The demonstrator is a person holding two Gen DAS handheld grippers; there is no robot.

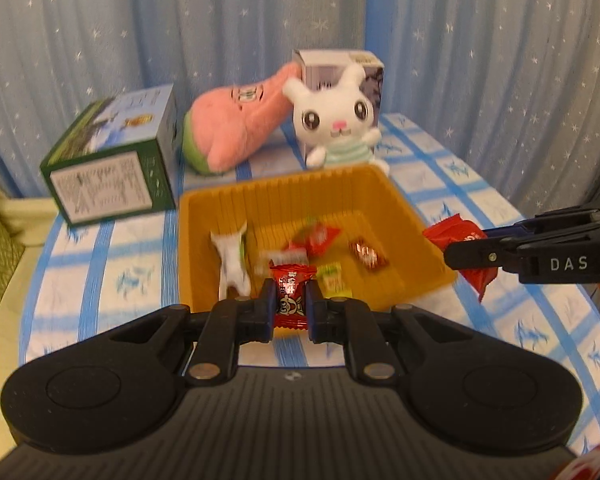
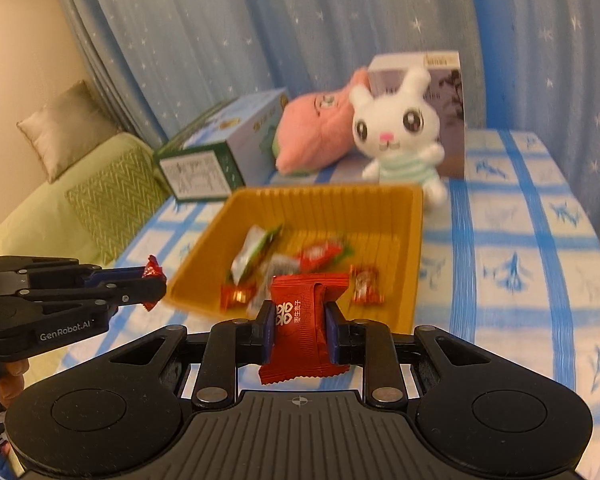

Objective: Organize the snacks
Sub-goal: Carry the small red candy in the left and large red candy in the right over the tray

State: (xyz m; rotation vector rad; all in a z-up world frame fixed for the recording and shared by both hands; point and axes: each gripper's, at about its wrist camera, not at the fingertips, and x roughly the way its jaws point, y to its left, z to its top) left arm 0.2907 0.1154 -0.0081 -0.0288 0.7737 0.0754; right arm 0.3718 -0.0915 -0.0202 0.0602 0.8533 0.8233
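A yellow tray (image 1: 400, 216) sits on the blue checked tablecloth and holds several wrapped snacks, among them a white packet (image 1: 232, 260) and a red-green packet (image 1: 316, 238). My left gripper (image 1: 290, 300) is shut on a small red candy (image 1: 290, 292) at the tray's near edge. My right gripper (image 2: 298, 320) is shut on a larger red snack packet (image 2: 300, 332) in front of the tray (image 2: 412, 240). The right gripper also shows in the left wrist view (image 1: 460, 258), at the tray's right side. The left gripper shows in the right wrist view (image 2: 156, 286), left of the tray.
Behind the tray stand a green box (image 1: 112, 160), a pink plush (image 1: 236, 128), a white bunny plush (image 1: 336, 124) and a grey box (image 1: 340, 68). A blue starred curtain hangs behind. A green sofa with a cushion (image 2: 64, 136) is at the left, off the table.
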